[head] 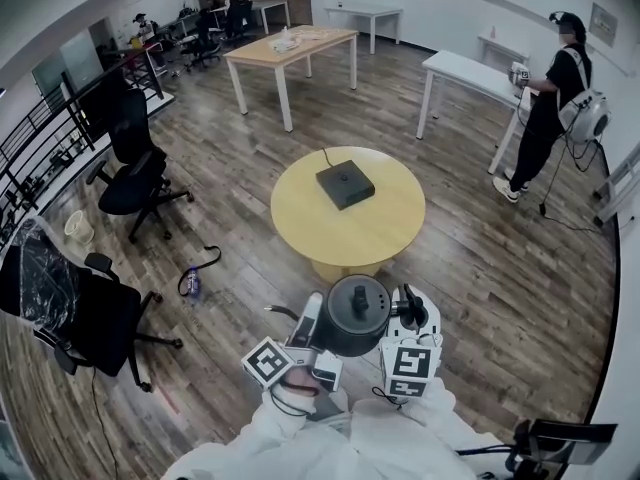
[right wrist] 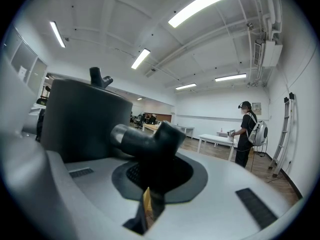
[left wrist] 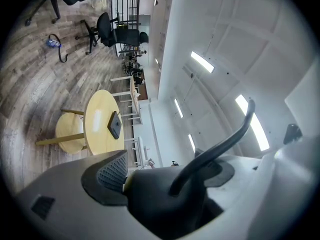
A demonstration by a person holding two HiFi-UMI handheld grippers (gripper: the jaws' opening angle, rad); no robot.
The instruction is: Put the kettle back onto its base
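Kettle [head: 352, 313]: dark, held in the air close in front of the person, clear of any surface, between the two grippers. It is carried upright, long axis vertical. The lid knob [right wrist: 100, 76] is seen on top in the right gripper view and faces the camera in the head view.

Handle [head: 410, 306]: projects sideways from the kettle body toward the person's right.

Right gripper [head: 408, 316]: jaws are closed on the dark handle, with the kettle wall just beyond them in the right gripper view.

Left gripper [head: 311, 315]: set against the opposite side of the kettle. In the left gripper view its jaws are clamped on a dark part of the kettle. A thin dark curved strip rises from that part, and which part it is cannot be told.

Base [head: 345, 184]: a flat dark square lying near the middle of the round yellow table [head: 300, 233], with a cord running off its far edge. The kettle is well apart from it, on the near side of the table and off the tabletop.

Surroundings: wood-plank floor [head: 230, 198], black office chairs [head: 135, 173] to the left, and a person [head: 550, 108] standing at a white table [head: 465, 68] to the far right.
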